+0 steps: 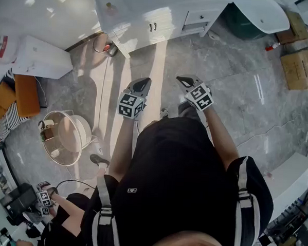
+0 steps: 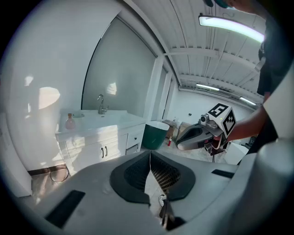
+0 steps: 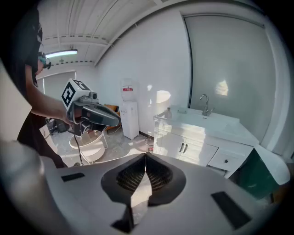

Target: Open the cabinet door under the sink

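Two cabinet doors (image 1: 140,34) under the sink (image 3: 202,117) sit shut, two dark handles (image 1: 153,27) side by side. I hold the left gripper (image 1: 141,85) and right gripper (image 1: 185,81) well short of the cabinet, jaws together, empty.

The grey tiled floor (image 1: 237,98) carries a white sink cabinet (image 1: 149,24) far off, a green bin (image 1: 244,24) beside it, and cardboard boxes (image 1: 301,68) to the right.
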Action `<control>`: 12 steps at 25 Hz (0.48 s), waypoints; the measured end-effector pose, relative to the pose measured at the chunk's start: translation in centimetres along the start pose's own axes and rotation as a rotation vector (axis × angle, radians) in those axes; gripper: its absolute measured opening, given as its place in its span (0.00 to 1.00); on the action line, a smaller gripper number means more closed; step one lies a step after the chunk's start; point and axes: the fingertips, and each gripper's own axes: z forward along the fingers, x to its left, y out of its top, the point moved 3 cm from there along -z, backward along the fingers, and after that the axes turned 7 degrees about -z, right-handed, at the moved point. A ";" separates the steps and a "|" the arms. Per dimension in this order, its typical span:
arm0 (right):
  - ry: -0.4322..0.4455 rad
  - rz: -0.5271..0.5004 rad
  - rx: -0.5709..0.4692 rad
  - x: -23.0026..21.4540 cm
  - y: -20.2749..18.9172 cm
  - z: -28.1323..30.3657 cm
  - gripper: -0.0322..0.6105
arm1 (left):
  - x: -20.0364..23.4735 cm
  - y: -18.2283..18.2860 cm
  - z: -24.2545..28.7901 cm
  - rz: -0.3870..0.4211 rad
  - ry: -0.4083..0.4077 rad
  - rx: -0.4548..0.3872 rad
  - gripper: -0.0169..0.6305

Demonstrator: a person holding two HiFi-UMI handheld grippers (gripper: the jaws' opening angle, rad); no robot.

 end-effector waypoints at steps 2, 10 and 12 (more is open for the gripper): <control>-0.002 -0.001 0.002 -0.3 0.1 0.3 0.14 | 0.3 0.1 0.2 -0.003 -0.003 -0.002 0.05; -0.015 0.008 0.012 -0.5 -0.3 0.3 0.14 | 0.4 0.2 0.4 -0.005 -0.006 0.007 0.05; -0.017 0.013 0.016 -0.5 -0.6 0.5 0.14 | 0.5 0.2 0.4 -0.005 -0.005 0.009 0.05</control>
